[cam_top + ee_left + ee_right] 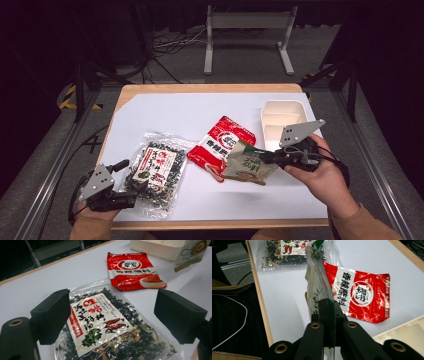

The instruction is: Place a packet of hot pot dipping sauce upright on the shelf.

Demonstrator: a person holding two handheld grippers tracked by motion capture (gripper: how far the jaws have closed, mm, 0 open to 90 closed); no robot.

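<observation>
While your right gripper (263,158) is clamped on the edge of a green-and-white packet (248,165), lifting it clear of the white table (175,112), your left gripper (134,189) sits with its jaws spread wide on either side of the clear seaweed bag (155,171) lying flat near the table's front edge. Between the two lies a red packet (220,143), flat on the surface, with the held packet hanging just over its right side. A cream divided tray (282,116) stands at the far right, just behind your right hand (325,175).
</observation>
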